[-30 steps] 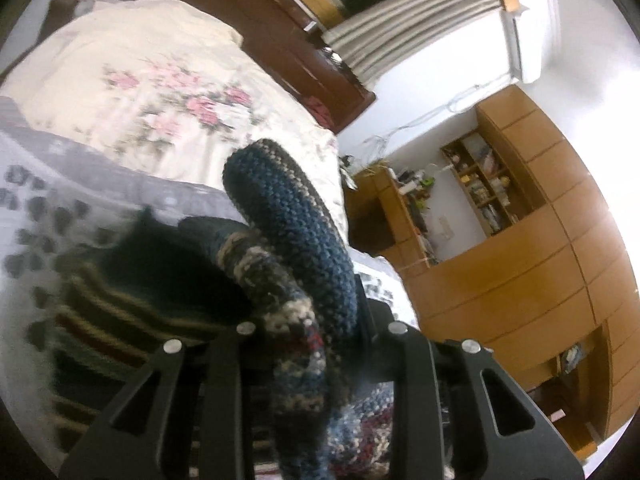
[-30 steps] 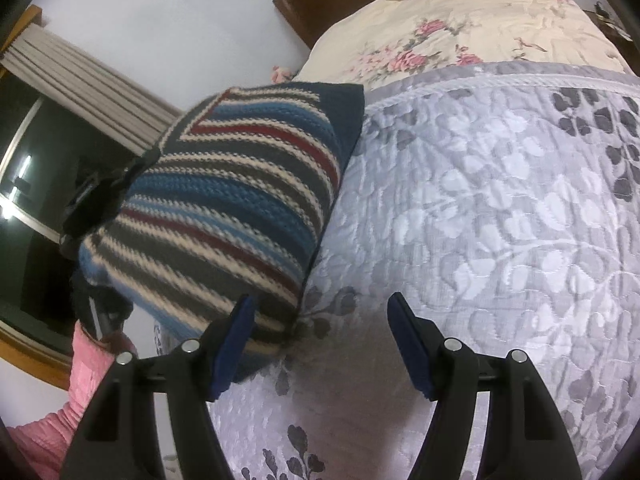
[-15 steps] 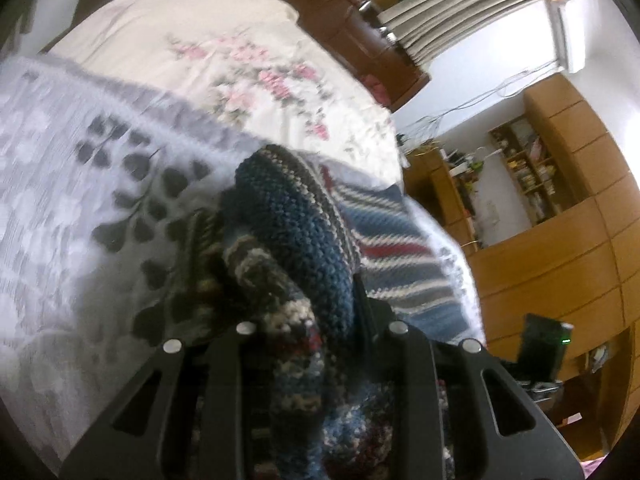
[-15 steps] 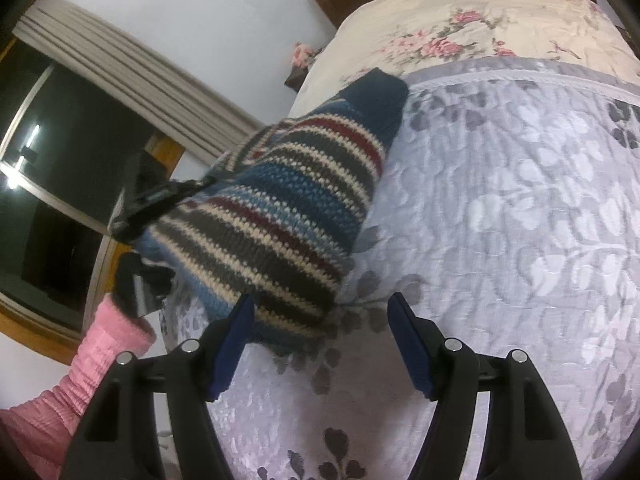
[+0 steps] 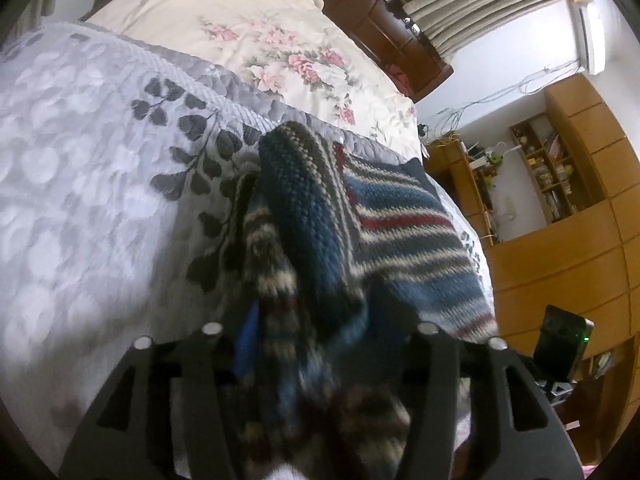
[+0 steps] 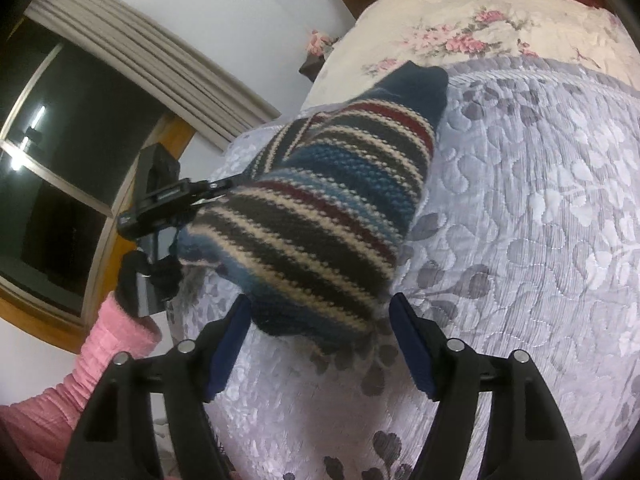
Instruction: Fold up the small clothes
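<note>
your left claw [image 5: 316, 332] pinched the stripy knit [image 6: 320, 216] and held it low over the bed cover [image 6: 540, 220]. your right claw [image 6: 320, 344] was wide open, holding nothing.

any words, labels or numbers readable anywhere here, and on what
No text can be read in either view.
Books on the wooden shelves: spines too small to read.
Pale mark on the left gripper body: too blurred to read.
Striped knit garment and grey leaf-patterned quilt: pattern only, no lettering.
</note>
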The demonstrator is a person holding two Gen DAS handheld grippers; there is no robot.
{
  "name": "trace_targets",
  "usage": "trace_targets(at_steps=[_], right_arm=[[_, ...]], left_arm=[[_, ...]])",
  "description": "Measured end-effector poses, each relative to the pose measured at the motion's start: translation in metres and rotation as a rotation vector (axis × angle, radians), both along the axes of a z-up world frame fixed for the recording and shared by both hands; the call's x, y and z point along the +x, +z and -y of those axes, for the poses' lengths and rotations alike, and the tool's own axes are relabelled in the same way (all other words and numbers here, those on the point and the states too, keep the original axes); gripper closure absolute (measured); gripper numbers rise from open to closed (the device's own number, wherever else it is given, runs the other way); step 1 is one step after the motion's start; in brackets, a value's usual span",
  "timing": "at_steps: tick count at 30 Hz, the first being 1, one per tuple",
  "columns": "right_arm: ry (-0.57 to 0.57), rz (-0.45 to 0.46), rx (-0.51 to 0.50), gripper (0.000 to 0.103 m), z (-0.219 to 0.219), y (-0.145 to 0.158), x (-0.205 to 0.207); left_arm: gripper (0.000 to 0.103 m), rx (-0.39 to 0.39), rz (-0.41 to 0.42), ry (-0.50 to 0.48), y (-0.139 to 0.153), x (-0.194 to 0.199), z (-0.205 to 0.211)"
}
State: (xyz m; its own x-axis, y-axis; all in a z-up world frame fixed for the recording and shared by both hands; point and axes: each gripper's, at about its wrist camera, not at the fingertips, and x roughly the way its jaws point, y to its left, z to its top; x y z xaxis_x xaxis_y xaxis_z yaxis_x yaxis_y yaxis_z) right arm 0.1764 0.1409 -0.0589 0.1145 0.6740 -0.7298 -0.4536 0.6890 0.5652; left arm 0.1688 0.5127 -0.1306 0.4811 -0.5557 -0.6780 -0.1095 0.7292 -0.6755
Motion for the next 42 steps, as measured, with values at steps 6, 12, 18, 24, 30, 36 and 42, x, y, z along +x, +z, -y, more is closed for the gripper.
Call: trace_targets(at_steps=[6,12,18,24,30,36,42], right_arm=[[-0.029,-0.051,0.018,0.026,-0.003,-0.009,-0.005],[-0.099,-0.091,0.091,0.024,0.01,-0.004,-0.001],[-0.154,-0.134,0.149,0.021,0.021,-0.001,0.0],[-0.188,-0.193,0.15,0.021,0.013,-0.011,0.01],[-0.227,-0.315,0.128,0.016,-0.001,-0.037,0.019],[-0.202,-0.352,0.102,0.031,-0.02,-0.059,0.017],[-0.106,-0.152,-0.079,0.06,-0.037,-0.03,-0.002]], left_arm=[[0.04,-0.07,0.015,0.011,0.021,-0.047,-0.001],[0.031,-0.188,0.014,0.011,0.025,-0.074,0.015],[0.041,-0.186,-0.042,-0.009,0.009,-0.065,0.032],[0.074,-0.112,-0.037,-0.048,-0.001,-0.065,0.036],[0.081,0.004,-0.012,-0.097,-0.001,-0.066,0.032],[0.081,0.048,-0.017,-0.124,0.001,-0.056,0.026],[0.081,0.105,-0.01,-0.174,0.002,-0.052,0.03]])
